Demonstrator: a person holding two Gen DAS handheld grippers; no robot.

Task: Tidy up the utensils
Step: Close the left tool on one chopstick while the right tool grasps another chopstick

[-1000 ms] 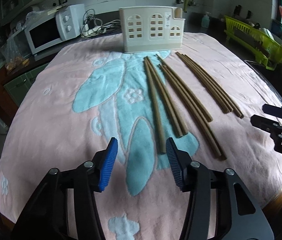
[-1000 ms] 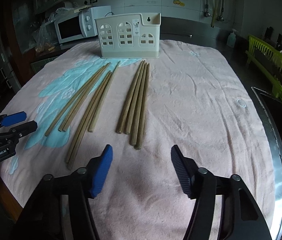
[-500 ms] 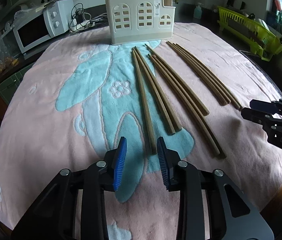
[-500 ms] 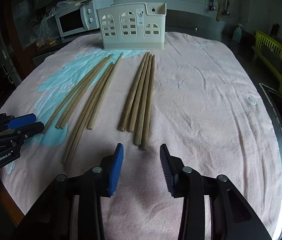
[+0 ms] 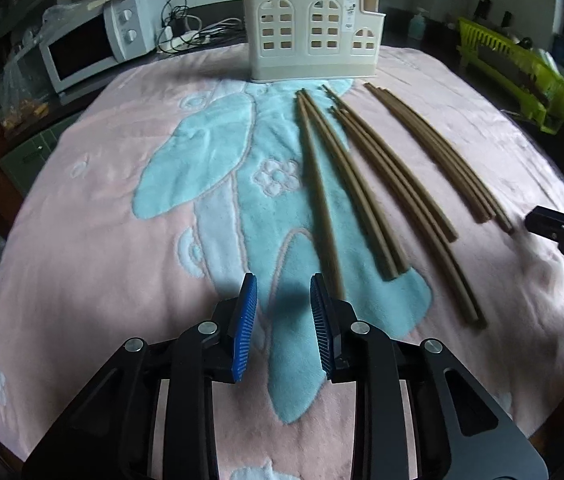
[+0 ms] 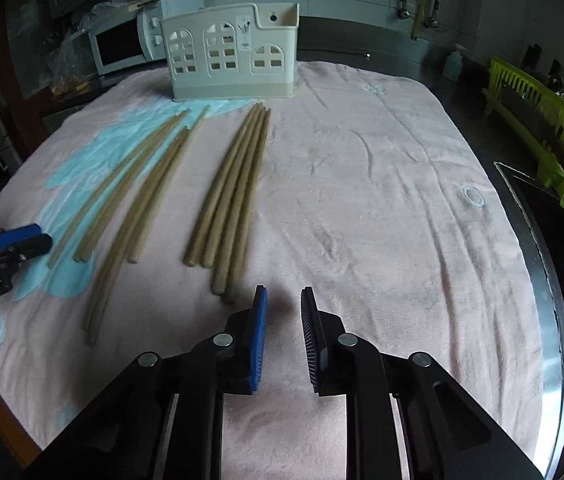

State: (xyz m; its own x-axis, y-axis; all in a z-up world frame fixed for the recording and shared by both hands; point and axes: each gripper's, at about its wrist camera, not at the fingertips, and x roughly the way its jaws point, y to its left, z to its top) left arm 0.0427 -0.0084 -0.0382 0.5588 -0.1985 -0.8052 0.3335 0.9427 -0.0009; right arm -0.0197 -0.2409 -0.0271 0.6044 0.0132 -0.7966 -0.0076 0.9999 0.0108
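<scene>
While both have just been closing, the left gripper (image 5: 283, 312) and right gripper (image 6: 284, 322) stand narrowly parted with nothing between their blue pads, above the pink towel's (image 6: 382, 208) near edge; long brown wooden chopsticks (image 5: 362, 184) lie mid-towel before the cream plastic utensil holder (image 5: 314, 32) at its far edge.

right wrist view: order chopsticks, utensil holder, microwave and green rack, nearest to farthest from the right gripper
From the right gripper, jaws narrowed with nothing between them:
1. chopsticks, just ahead, left
2. utensil holder, straight ahead at the towel's far edge
3. microwave, behind it, left

The green rack, far right, is too close to call against the holder.
</scene>
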